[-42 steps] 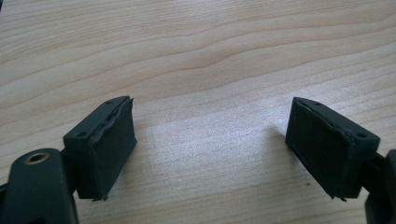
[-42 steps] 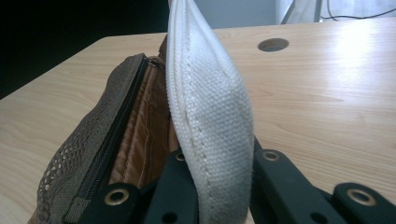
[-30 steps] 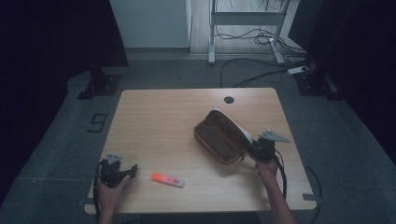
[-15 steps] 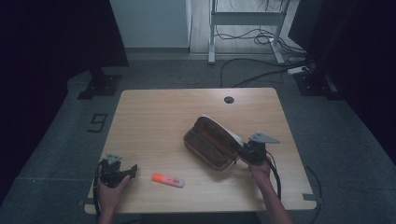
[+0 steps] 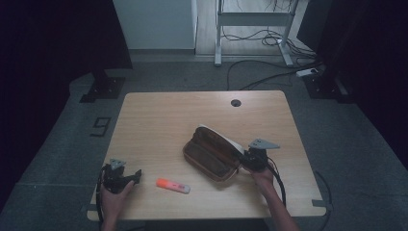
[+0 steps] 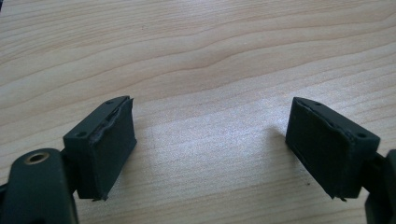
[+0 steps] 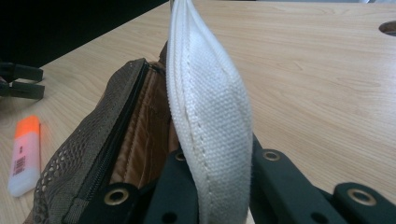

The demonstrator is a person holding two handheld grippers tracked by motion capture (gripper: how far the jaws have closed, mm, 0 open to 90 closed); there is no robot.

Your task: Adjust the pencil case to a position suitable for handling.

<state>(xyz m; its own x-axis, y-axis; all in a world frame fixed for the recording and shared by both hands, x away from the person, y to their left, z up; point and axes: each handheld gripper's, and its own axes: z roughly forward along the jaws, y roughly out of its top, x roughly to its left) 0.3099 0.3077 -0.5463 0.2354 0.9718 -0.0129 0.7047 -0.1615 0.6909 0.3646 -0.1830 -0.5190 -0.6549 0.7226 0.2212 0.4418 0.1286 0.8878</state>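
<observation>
Your left tongs (image 5: 136, 174) rest low at the near left of the tabletop (image 5: 159, 120), jaws spread wide and pointing toward the right tongs. In the left gripper view the left tongs (image 6: 210, 144) have only bare wood grain between their pads (image 6: 112, 140); nothing gripped, nothing touching.

Just beyond the left tongs' tips, toward your right hand, an orange highlighter (image 5: 172, 186) lies flat on the tabletop, close to the left tongs but apart from them. In the right gripper view the highlighter (image 7: 23, 156) lies to the left of the pouch, orange cap end farther from the right tongs, white body nearer.

Your right tongs (image 5: 248, 159) are clenched on the near right end of the brown pencil pouch (image 5: 211, 154). In the right gripper view the right tongs (image 7: 212, 182) pinch the pouch's white fabric edge (image 7: 210, 107), which stands upright between the jaws and runs away from them. To the left of that edge the pouch gapes open: tan lining, a dark zip, brown mesh outer wall.

Beyond the pouch the tabletop is plain wood, with a round cable hole (image 5: 235, 102) near the far edge.
</observation>
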